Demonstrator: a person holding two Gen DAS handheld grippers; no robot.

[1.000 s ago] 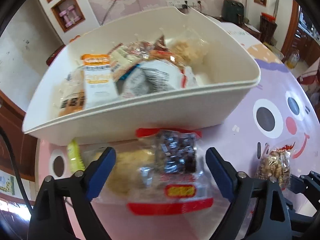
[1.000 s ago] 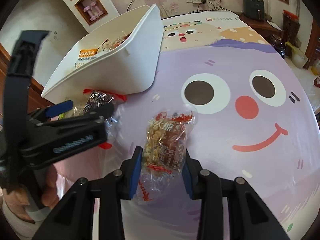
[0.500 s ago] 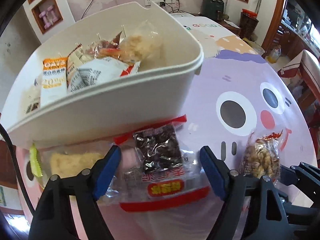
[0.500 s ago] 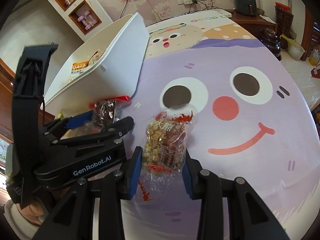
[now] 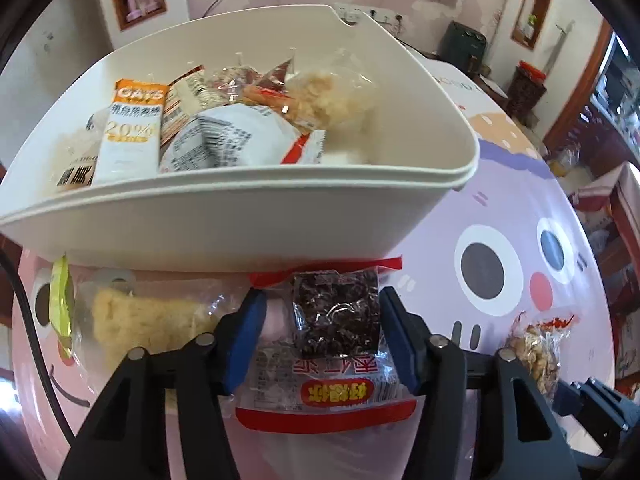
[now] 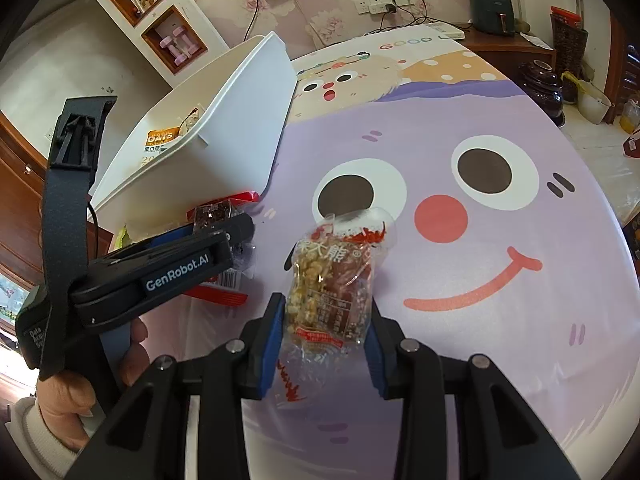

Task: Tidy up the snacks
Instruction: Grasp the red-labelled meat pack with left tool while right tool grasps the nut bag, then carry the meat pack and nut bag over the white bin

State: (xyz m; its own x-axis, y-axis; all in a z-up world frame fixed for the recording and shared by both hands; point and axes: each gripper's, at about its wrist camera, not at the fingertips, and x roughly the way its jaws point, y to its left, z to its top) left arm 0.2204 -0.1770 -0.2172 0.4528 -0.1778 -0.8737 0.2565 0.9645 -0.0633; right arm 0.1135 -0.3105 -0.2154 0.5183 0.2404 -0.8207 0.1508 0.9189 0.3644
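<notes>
Under the near wall of the white plastic bin [image 5: 224, 236], one pale yellow crumbly snack in clear wrap [image 5: 148, 320] lies partly hidden by the left claw [image 5: 320, 332]. That claw's jaws are closing around one clear red-edged packet of dark dried fruit [image 5: 336, 312] on the cartoon-face counter [image 6: 480, 272]. Inside the bin sit several packets, overlapping and hard to count. Right claw [image 6: 326, 326] is clamped on one clear packet of golden puffed snack [image 6: 328, 284], raised over the counter.

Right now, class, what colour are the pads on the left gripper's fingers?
Blue, on black fingers, closing around the red-edged snack packet; clearest in the left wrist view.
</notes>
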